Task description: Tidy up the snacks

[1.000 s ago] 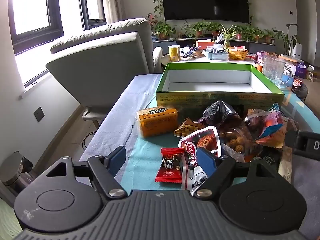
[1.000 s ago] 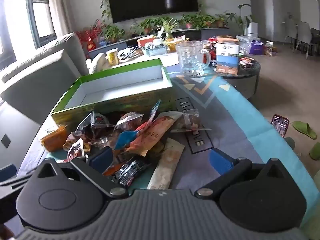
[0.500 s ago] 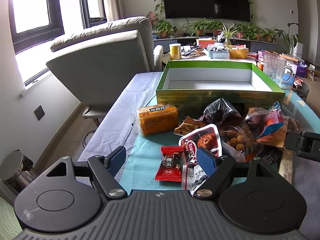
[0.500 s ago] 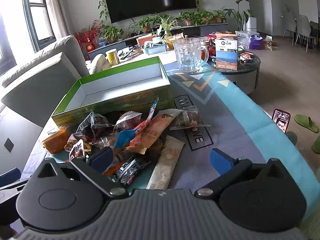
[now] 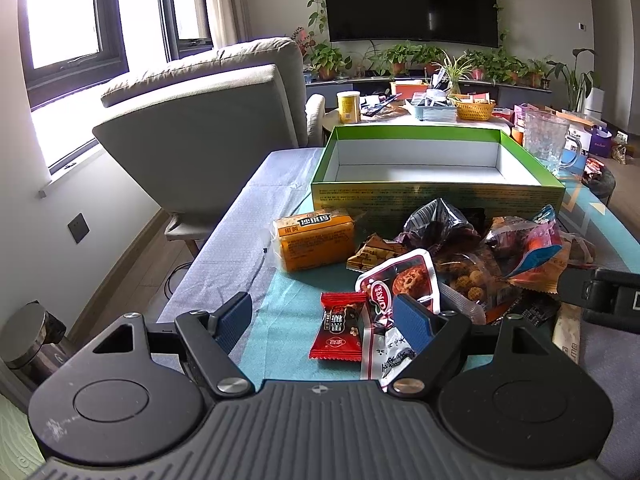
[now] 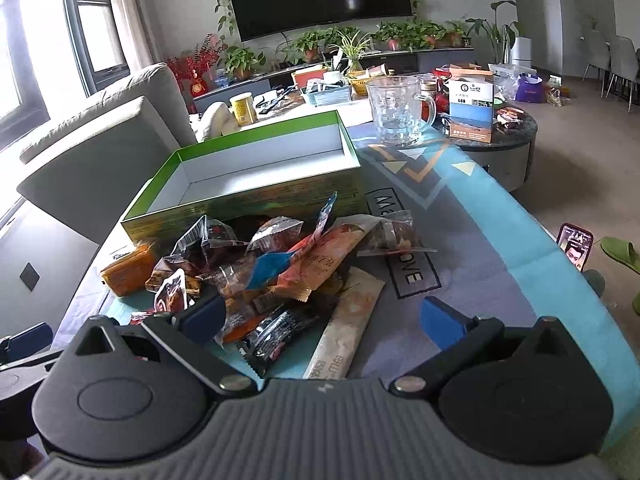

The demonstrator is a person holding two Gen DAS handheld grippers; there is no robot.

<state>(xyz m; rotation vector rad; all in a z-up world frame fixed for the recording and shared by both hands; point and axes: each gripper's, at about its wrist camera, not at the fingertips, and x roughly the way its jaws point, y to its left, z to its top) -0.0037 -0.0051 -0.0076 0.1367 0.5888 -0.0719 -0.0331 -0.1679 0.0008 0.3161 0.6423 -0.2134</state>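
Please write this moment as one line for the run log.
left gripper: open, empty | right gripper: open, empty | green box: empty | snacks: piled before box

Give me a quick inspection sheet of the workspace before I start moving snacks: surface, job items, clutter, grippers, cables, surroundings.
Surface: table under a grey and teal patterned cloth.
Job's things: green box open, nothing in it; snack pile heaped on the cloth just in front of it; orange cracker pack and red candy packet lie apart at the pile's left.
Clutter: glass mug beyond the box; yellow can, small baskets and cartons on the tables behind.
Grippers: left gripper open, over the red packet; right gripper open, low over the pile's near edge.
Cables: one on the floor left of the table.
Surroundings: grey armchair, wall TV, potted plants, phone at the table's right edge.
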